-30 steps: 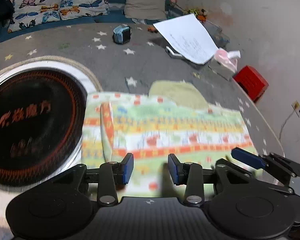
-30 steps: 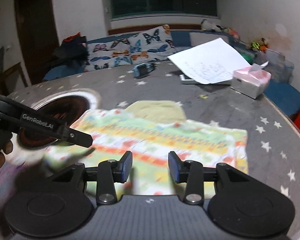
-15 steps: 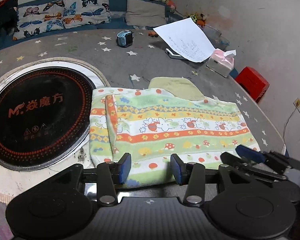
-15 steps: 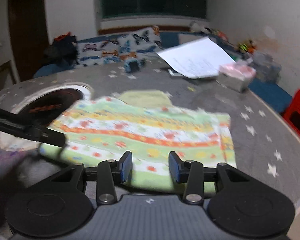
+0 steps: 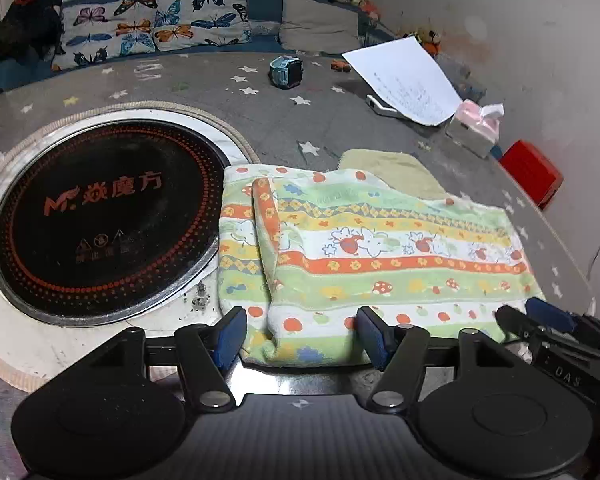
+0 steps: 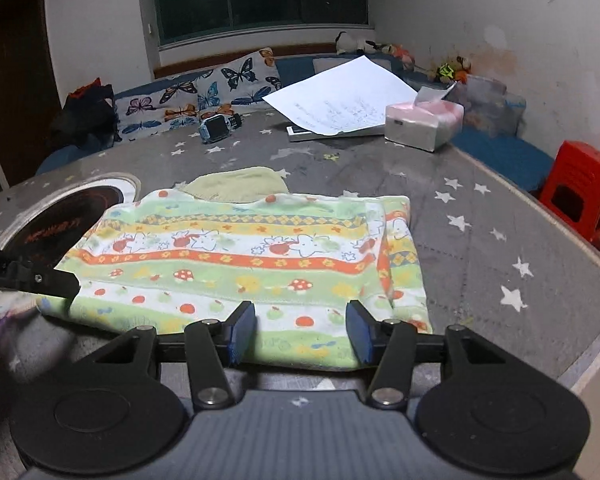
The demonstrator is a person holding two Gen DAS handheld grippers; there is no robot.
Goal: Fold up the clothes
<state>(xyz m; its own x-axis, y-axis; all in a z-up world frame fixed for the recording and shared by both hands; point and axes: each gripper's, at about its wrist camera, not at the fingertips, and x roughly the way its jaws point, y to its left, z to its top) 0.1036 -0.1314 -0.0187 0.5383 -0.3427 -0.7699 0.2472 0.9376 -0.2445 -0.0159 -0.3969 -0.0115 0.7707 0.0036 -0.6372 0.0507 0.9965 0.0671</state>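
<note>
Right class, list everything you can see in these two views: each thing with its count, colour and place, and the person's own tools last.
Patterned cloth: one, green, orange and white, folded on the table.
Plain cloth: one, pale yellow-green, partly under the patterned one.
Hotplate: one, black, round, set in the table, left.
Watch: one, blue, far side.
Paper sheet: one, white, far right.
Tissue pack: one, pink, beside the paper.
Stool: one, red, off the table.
Butterfly cushions: white, behind.
Table: one, grey, starred.
Left tongs: open.
Right tongs: open.

Tissue box (image 6: 423,123) (beside paper (image 6: 340,98))
</note>
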